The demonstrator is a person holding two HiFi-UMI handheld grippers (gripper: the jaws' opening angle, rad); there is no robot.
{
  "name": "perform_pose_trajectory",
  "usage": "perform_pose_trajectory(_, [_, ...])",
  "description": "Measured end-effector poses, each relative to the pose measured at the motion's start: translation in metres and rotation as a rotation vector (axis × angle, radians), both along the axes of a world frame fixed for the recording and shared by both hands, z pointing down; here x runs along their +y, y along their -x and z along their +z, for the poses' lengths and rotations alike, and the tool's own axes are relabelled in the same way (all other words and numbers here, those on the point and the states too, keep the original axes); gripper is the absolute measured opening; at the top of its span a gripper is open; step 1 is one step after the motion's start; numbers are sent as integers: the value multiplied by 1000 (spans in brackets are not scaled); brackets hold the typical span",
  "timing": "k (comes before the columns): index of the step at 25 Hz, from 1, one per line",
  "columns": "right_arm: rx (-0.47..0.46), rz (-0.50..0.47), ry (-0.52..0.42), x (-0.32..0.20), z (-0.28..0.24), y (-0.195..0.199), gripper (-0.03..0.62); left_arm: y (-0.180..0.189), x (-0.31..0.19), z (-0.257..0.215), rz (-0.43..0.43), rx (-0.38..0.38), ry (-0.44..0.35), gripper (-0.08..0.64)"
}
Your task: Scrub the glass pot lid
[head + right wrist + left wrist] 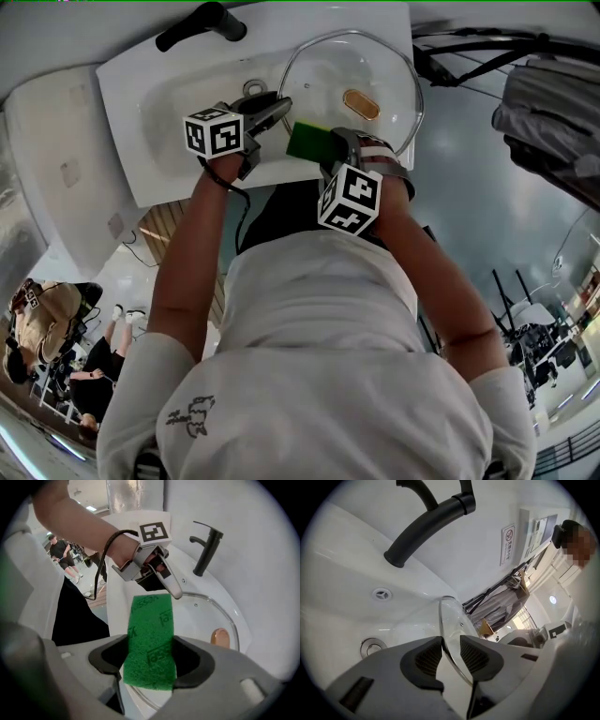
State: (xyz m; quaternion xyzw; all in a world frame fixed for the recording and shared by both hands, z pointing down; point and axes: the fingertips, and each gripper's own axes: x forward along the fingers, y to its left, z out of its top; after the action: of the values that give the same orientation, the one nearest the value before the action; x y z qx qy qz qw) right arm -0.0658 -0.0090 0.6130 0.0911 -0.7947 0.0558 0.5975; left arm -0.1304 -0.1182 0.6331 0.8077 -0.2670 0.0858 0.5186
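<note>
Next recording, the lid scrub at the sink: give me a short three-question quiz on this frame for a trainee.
1. What does the right hand-held gripper clamp? A) a green scouring pad B) a yellow brush C) a soap bottle
2. True or false: the glass pot lid has a black knob.
3. Fill in: the lid's rim passes between the jaws of the ____ hand-held gripper.

Key: 1 A. 2 false, the knob is brown. 3 left, the left hand-held gripper.
</note>
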Motion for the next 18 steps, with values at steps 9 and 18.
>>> perform_pose_trajectory(9, [26,3,71,39,6,-51,287,1,0,1,40,-3,7,119])
perform_pose_trajectory(18, [64,141,183,51,8,-115,288,-2,1,1,77,-18,9,118])
